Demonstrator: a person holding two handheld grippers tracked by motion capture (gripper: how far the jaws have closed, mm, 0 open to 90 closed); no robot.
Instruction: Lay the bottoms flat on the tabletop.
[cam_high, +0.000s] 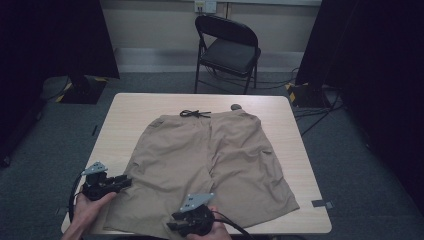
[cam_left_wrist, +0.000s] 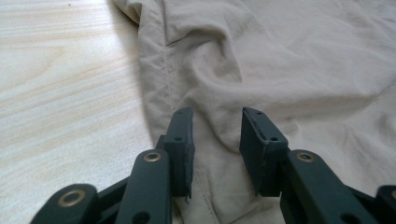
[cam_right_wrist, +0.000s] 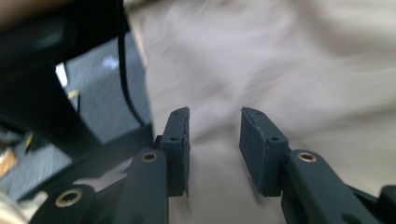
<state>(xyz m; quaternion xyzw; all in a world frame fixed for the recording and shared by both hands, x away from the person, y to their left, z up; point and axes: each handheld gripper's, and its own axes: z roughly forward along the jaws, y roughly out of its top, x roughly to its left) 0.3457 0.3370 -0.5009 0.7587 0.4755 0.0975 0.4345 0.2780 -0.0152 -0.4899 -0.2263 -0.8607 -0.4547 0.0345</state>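
A pair of tan shorts (cam_high: 210, 160) lies flat on the light wood table (cam_high: 150, 107), with the waistband and its black drawstring (cam_high: 195, 114) at the far side. My left gripper (cam_high: 125, 182) is at the near left, by the outer edge of the left leg. In the left gripper view its jaws (cam_left_wrist: 217, 135) stand apart over a raised crease of the cloth (cam_left_wrist: 280, 70), with bare table (cam_left_wrist: 60, 93) to the left. My right gripper (cam_high: 172, 226) hovers at the near hem. In the blurred right gripper view its jaws (cam_right_wrist: 215, 135) are apart above tan cloth (cam_right_wrist: 280, 70).
A black folding chair (cam_high: 227, 47) stands behind the table. A small dark round thing (cam_high: 236, 106) sits by the far edge near the waistband. Dark curtains flank both sides, and cables (cam_high: 320, 107) lie on the floor at the right. A tape tab (cam_high: 320, 203) marks the near right corner.
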